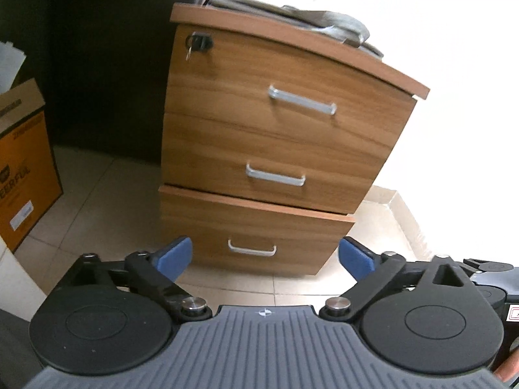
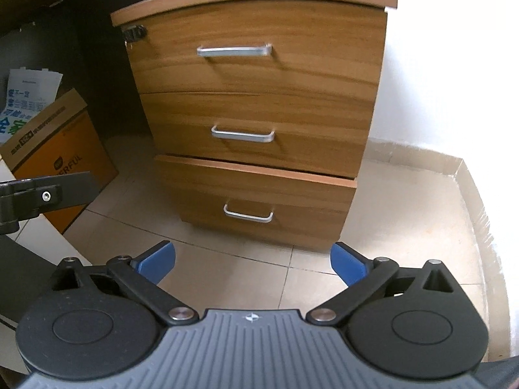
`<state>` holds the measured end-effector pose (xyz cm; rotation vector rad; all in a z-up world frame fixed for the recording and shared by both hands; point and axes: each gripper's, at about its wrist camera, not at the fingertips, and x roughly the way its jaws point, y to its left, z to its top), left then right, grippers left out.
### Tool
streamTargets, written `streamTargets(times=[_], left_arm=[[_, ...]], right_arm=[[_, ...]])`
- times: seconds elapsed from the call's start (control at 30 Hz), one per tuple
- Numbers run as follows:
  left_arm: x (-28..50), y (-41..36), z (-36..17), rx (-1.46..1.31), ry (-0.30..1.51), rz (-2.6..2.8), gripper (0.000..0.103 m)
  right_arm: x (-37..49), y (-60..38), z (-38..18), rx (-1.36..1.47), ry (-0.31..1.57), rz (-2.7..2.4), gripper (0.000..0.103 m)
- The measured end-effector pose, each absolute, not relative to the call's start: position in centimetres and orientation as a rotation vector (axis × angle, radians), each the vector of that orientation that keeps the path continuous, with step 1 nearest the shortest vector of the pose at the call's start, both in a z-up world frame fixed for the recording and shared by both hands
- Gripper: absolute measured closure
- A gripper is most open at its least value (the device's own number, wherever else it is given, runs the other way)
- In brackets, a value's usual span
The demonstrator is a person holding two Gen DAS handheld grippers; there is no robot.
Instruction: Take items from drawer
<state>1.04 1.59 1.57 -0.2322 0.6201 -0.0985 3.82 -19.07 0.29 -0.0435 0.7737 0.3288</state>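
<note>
A wooden three-drawer cabinet (image 1: 275, 136) stands on the tiled floor; it also shows in the right wrist view (image 2: 256, 97). Each drawer has a silver handle. The bottom drawer (image 1: 253, 227) sticks out a little from the front; its inside is hidden. It also shows in the right wrist view (image 2: 256, 201). My left gripper (image 1: 265, 256) is open and empty, a short way in front of the bottom drawer handle (image 1: 252, 249). My right gripper (image 2: 252, 261) is open and empty, above the floor in front of the cabinet, below the bottom handle (image 2: 248, 213).
An orange and brown cardboard box (image 1: 22, 175) stands at the left, also in the right wrist view (image 2: 61, 159). Grey folded things (image 1: 292, 19) lie on the cabinet top. A key hangs in the lock (image 1: 196, 42). A white wall and tiled skirting (image 2: 454, 175) are at the right.
</note>
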Motion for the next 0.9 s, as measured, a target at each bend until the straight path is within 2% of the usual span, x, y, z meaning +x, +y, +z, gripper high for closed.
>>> streamTargets(times=[0.5,0.9], left_arm=[[-2.6,2.4,3.0,-0.248,0.648,-0.097,0.000],[-3.4,2.6,3.1,-0.226,0.638,-0.076,0.000]], right_arm=[[0.2,-19.3,3.6,-0.011,0.681,0.282,0.001],[-0.8,-17.8,3.7,-0.081,0.680,0.305,0.001]])
